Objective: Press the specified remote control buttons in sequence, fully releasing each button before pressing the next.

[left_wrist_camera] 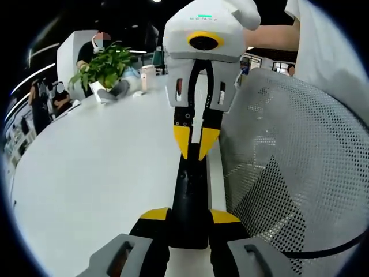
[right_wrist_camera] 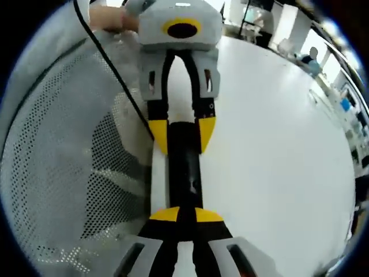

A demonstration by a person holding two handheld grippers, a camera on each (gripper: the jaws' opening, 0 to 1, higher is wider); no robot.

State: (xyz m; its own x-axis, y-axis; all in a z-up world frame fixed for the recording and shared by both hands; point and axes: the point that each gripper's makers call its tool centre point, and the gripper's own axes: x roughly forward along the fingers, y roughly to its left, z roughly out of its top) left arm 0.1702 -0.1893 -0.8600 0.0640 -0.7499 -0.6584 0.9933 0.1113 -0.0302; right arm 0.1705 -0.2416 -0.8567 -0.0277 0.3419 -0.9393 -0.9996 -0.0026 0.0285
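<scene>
A long black remote control (left_wrist_camera: 190, 190) hovers over the edge of a white table (left_wrist_camera: 104, 167). My left gripper (left_wrist_camera: 190, 216) is shut on its near end, one yellow-tipped jaw on each side. In the left gripper view my right gripper (left_wrist_camera: 195, 147) comes down from the top, jaws shut, their yellow tips resting at the remote's far end. The right gripper view has the same remote (right_wrist_camera: 184, 167) running away from my right gripper (right_wrist_camera: 185, 215), with the left gripper (right_wrist_camera: 181, 134) clamped on the other end. The buttons cannot be made out.
A grey mesh chair back (left_wrist_camera: 288, 161) stands right beside the table edge, seen too in the right gripper view (right_wrist_camera: 69, 161). A potted plant (left_wrist_camera: 104, 66) and a small bottle (left_wrist_camera: 144, 78) sit at the table's far end, near seated people. A black cable (right_wrist_camera: 109, 63) crosses the mesh.
</scene>
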